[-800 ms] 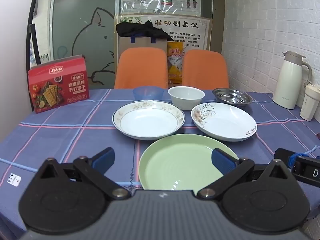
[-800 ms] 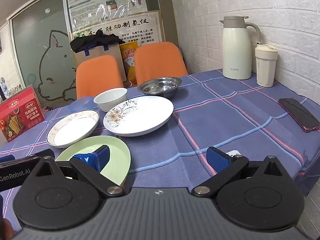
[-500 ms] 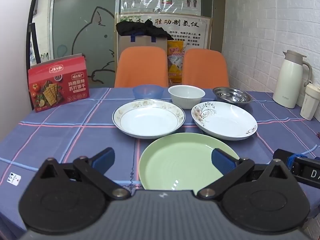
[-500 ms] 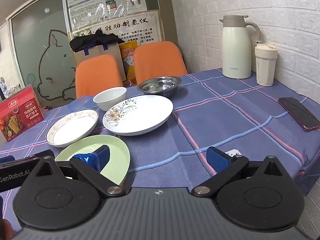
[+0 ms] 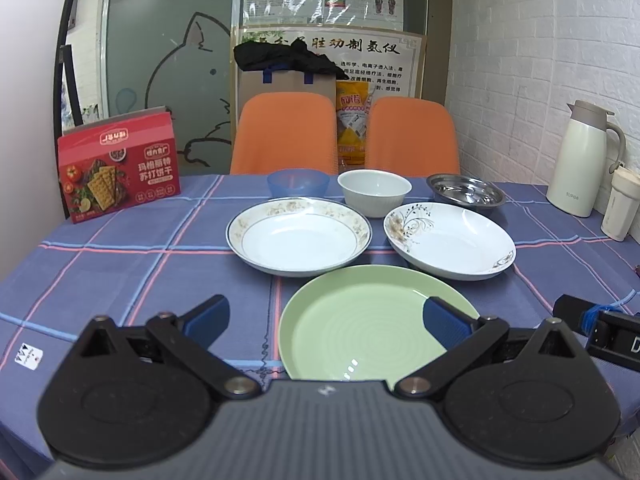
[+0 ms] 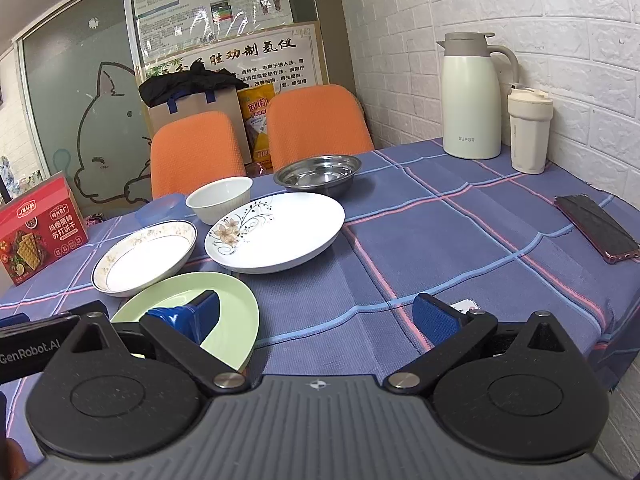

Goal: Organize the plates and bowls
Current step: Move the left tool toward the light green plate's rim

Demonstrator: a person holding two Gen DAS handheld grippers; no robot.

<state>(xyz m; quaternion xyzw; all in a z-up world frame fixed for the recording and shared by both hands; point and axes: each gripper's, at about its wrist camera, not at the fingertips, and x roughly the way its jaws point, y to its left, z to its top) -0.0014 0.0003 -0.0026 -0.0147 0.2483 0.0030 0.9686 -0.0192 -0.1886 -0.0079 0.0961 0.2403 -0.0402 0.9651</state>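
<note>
A green plate [image 5: 360, 320] lies nearest on the blue checked cloth, also in the right wrist view [image 6: 236, 308]. Behind it lie a gold-rimmed white plate [image 5: 298, 236] [image 6: 144, 256] and a flower-patterned white plate [image 5: 450, 240] [image 6: 276, 232]. At the back stand a blue bowl [image 5: 298, 182], a white bowl [image 5: 374, 192] [image 6: 218, 200] and a steel bowl [image 5: 464, 194] [image 6: 318, 172]. My left gripper [image 5: 326, 320] is open and empty over the green plate's near edge. My right gripper [image 6: 316, 316] is open and empty to the right of the green plate.
A red cracker box [image 5: 118, 164] stands at the back left. A white thermos [image 6: 472, 96] and a cream cup [image 6: 528, 130] stand by the brick wall. A phone [image 6: 596, 226] lies at the right. Two orange chairs [image 5: 284, 136] stand behind the table.
Both grippers have shifted slightly; the plates sit a little lower in both views. Nothing on the table has moved.
</note>
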